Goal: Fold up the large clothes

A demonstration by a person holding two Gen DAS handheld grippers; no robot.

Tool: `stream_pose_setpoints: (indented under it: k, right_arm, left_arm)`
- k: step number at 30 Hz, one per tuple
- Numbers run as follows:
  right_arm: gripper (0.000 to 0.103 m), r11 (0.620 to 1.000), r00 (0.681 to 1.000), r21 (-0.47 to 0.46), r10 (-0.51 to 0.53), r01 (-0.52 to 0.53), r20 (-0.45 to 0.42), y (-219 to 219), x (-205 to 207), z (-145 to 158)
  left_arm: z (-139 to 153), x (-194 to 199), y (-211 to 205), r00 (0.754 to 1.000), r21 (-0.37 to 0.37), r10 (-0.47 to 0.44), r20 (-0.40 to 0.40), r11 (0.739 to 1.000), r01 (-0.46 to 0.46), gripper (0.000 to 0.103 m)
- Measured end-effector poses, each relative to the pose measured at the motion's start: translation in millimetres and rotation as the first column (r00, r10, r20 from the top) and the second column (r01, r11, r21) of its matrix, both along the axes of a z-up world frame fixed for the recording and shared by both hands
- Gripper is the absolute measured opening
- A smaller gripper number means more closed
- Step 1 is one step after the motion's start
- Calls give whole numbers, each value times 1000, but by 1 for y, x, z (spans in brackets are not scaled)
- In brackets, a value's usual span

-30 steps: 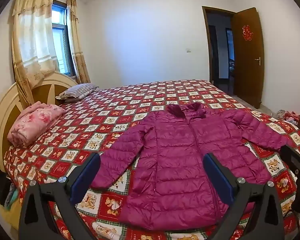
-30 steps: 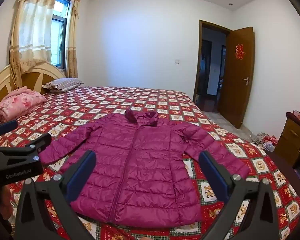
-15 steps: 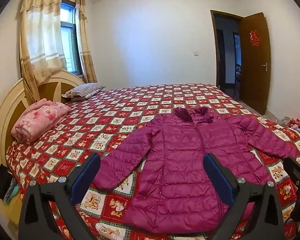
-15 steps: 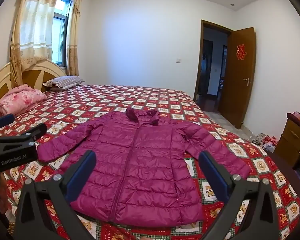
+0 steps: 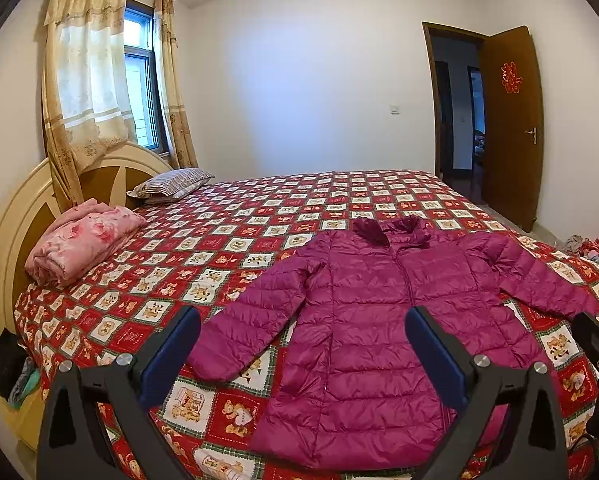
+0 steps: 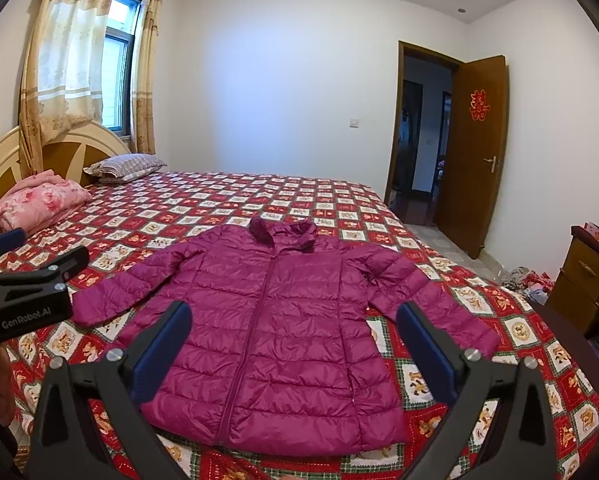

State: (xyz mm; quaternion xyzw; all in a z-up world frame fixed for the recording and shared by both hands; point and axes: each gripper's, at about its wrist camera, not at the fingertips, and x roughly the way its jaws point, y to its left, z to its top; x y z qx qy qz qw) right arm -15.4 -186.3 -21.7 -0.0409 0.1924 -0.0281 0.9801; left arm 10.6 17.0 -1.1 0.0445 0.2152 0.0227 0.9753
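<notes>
Jacket lies flat on the bed, front up, zipped. Long axis runs collar-to-hem: collar toward the far wall, hem at the near bed edge. Sleeves spread out to both sides, angled down toward the hem.

Left gripper: jaws wide apart, holding nothing, above the jacket's near left part, no contact visible.

Right gripper: jaws wide apart, also holding nothing, above the lower body of the jacket.

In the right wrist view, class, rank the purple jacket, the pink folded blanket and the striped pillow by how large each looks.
1. purple jacket, by far the largest.
2. pink folded blanket.
3. striped pillow, slightly smaller, but it lies farther from the camera, so this ranking is unsure.
</notes>
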Motion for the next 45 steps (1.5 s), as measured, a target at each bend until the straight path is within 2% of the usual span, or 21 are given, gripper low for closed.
stream_pose_setpoints:
  k: [45]
  right_arm:
    - [103, 1000, 1000, 1, 9, -9, 2, 1, 0, -1]
  left_arm:
    - [-7, 2, 2, 1000, -9, 6, 4, 1000, -6, 102]
